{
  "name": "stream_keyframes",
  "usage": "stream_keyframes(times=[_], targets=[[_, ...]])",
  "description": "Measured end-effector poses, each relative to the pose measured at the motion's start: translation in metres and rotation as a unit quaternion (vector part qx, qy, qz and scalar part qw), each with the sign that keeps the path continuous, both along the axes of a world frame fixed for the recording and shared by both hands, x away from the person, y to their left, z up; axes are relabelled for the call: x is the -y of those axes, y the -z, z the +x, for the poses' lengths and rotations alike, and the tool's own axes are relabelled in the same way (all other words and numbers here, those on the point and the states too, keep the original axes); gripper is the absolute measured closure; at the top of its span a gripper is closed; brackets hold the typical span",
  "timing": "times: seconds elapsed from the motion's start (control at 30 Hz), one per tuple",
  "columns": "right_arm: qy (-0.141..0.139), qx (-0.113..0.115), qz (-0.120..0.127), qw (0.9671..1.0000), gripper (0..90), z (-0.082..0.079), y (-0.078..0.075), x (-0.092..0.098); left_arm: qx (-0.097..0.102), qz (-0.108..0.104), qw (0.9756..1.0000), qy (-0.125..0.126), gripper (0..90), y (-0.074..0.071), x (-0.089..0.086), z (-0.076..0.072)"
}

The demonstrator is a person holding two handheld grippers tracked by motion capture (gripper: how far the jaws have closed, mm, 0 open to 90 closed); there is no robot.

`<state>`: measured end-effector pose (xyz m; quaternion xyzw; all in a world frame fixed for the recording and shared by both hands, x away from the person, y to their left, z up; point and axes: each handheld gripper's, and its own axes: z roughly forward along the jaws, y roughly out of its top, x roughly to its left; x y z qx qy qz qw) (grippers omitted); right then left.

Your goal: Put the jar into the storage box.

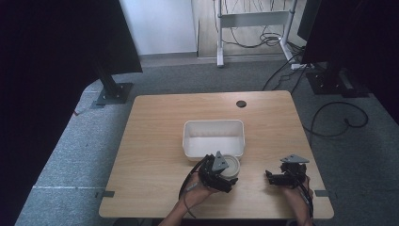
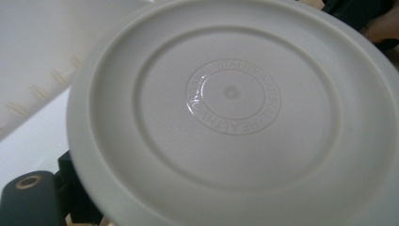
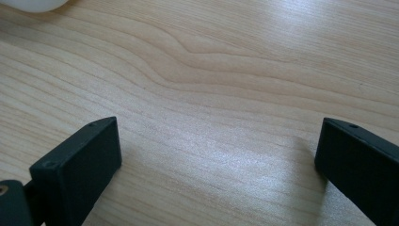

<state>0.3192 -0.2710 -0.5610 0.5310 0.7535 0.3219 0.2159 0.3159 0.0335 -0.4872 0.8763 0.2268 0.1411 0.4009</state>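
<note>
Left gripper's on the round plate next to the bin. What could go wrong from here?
1. The left gripper seems to grip the round off-white plastic plate only at its rim, so it may tilt or slip out.
2. The plate sits right at the near wall of the white rectangular plastic bin; lifting it could knock or push the bin.
3. The right gripper is open over bare wood, offering no support.

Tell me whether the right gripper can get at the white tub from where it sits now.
Probably yes. The right gripper rests open on the table, and bare wood lies between it and the white tub. The left gripper and round plate sit off to the side.
</note>
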Motion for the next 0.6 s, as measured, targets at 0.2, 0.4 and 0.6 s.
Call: stream_keyframes(times=[0.2, 0.4, 0.6], targets=[[0.000, 0.000, 0.000, 1.0000, 0.6, 0.000, 0.000, 0.000, 0.001, 0.000, 1.0000, -0.008, 10.5, -0.004, -0.004, 0.007], [0.000, 0.000, 0.000, 1.0000, 0.6, 0.000, 0.000, 0.000, 0.000, -0.005, 0.9997, -0.023, 10.4, -0.009, -0.011, 0.018], [0.000, 0.000, 0.000, 1.0000, 0.6, 0.000, 0.000, 0.000, 0.002, -0.006, 0.9992, -0.038, 10.4, -0.013, -0.018, 0.028]])
